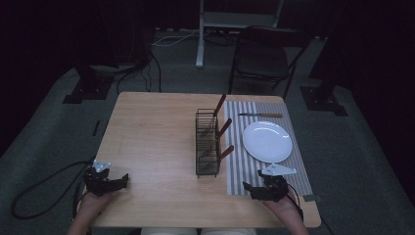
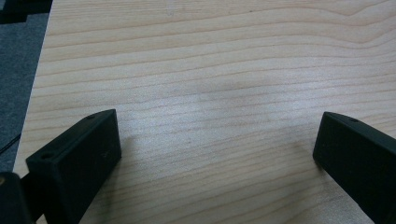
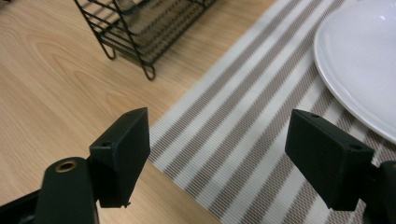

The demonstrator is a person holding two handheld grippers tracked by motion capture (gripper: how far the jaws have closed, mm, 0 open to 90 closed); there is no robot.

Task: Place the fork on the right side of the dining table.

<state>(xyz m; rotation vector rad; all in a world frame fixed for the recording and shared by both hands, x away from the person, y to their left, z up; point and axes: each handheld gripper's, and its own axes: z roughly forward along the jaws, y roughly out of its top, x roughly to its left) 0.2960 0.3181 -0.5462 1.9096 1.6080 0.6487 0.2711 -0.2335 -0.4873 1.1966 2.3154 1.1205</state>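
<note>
1. High view: the wooden table [image 1: 156, 147] carries a black wire cutlery rack [image 1: 206, 143] near its centre, with three brown-handled utensils [image 1: 224, 127] standing tilted in it.
2. Right of the rack lies a striped placemat [image 1: 244, 166]. On it sit a white plate [image 1: 267, 141] and, at the far edge, a knife [image 1: 260, 115] lying flat.
3. Right gripper [image 1: 250, 189]: positioned at the near end of the placemat, near the rack and plate, touching neither.
4. Right gripper view: the jaws stand wide with nothing between them; placemat stripes, the rack's foot [image 3: 148, 71] and the plate's rim [image 3: 336, 84] lie beyond.
5. Left gripper [image 1: 122, 180]: positioned at the near left corner of the table, well apart from the rack.
6. Left gripper view: the jaws stand wide over bare wood, holding nothing.
</note>
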